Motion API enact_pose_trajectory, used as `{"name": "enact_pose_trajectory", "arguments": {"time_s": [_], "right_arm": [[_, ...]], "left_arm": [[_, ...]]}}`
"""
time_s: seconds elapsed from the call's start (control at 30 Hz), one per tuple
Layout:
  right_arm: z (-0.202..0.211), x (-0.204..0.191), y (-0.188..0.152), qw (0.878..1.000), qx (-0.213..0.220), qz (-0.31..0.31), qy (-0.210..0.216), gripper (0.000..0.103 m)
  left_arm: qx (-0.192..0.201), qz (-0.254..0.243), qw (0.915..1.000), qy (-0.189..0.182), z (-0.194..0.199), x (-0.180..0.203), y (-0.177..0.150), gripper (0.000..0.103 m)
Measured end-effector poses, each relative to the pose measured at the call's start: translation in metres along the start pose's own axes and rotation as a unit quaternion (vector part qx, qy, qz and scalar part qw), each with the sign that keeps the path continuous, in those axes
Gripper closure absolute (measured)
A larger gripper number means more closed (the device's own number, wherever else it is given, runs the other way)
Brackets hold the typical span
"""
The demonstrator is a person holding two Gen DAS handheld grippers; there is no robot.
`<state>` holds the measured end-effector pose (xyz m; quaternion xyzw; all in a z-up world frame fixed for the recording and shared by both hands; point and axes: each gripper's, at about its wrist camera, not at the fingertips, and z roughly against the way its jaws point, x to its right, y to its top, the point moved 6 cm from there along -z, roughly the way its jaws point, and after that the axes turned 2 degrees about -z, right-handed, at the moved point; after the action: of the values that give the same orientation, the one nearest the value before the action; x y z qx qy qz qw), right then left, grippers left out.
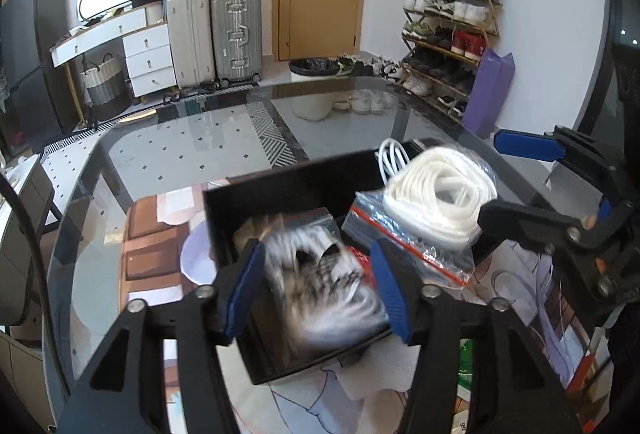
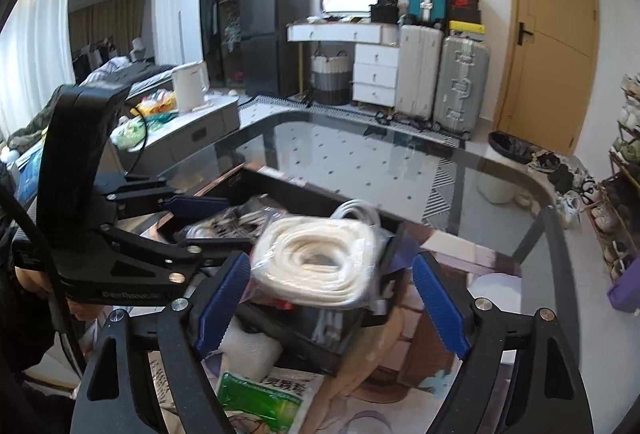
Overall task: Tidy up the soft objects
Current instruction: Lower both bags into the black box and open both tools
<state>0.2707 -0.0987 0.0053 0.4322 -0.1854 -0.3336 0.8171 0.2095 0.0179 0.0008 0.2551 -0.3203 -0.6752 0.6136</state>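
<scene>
A black open box (image 1: pixel 280 186) stands on the glass table. Over its near left part my left gripper (image 1: pixel 316 290) is open, and a blurred clear bag of black-and-white cord (image 1: pixel 320 274) lies loose between the blue pads. A zip bag of white rope (image 1: pixel 436 194) rests on the box's right side. In the right wrist view that rope bag (image 2: pixel 320 258) sits between the wide-open fingers of my right gripper (image 2: pixel 332 302), with the right pad well apart from it. The left gripper (image 2: pixel 236 222) reaches in from the left there, and the right gripper (image 1: pixel 490 178) shows at the right in the left wrist view.
A coiled white cable (image 1: pixel 390 154) lies at the box's back. A white bowl (image 1: pixel 196 258) sits left of the box. A green packet (image 2: pixel 260 398) and white foam (image 2: pixel 248 350) lie in front. Beyond the table are a bin (image 1: pixel 312 90), suitcases and a shoe rack.
</scene>
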Motion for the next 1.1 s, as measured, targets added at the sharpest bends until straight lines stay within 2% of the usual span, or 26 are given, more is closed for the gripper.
{"name": "enact_pose_trajectory", "arguments": {"time_s": [0.13,0.2,0.3,0.43,0.57,0.63,0.7,0.8,1.1], "right_arm": [[-0.016,0.011,-0.005,0.999,-0.023,-0.01,-0.038,0.015],[-0.024,0.009,-0.008,0.999,-0.028,-0.006,-0.039,0.015],[-0.038,0.002,-0.014,0.998,-0.053,0.009,-0.046,0.015],[-0.043,-0.001,-0.011,0.998,-0.048,0.002,-0.04,0.014],[-0.034,-0.003,-0.012,0.999,-0.039,0.001,-0.034,0.014],[-0.025,-0.004,-0.014,0.999,-0.032,-0.004,-0.031,0.014],[-0.014,-0.005,-0.016,0.999,-0.025,-0.013,-0.021,0.011],[-0.001,-0.008,-0.023,0.999,-0.022,-0.026,-0.005,0.002],[0.03,-0.024,-0.054,0.999,-0.031,-0.022,0.003,0.001]], "left_arm": [[0.009,0.002,1.0,0.0,0.006,-0.003,0.001,0.033],[0.011,0.0,0.9999,0.003,0.008,-0.003,0.0,0.025],[0.013,-0.007,0.9998,0.009,0.01,-0.003,-0.002,0.025],[0.009,-0.006,0.9998,0.019,0.012,-0.007,-0.008,0.025],[0.007,0.003,0.9996,0.029,0.014,-0.01,-0.015,0.022],[0.011,0.008,0.9993,0.035,0.017,-0.013,-0.02,0.009],[0.021,0.012,0.9989,0.039,0.023,-0.014,-0.023,0.006],[0.025,0.018,0.9988,0.037,0.029,-0.013,-0.031,0.005],[0.037,0.013,0.9983,0.043,0.052,-0.007,-0.047,0.0]]}}
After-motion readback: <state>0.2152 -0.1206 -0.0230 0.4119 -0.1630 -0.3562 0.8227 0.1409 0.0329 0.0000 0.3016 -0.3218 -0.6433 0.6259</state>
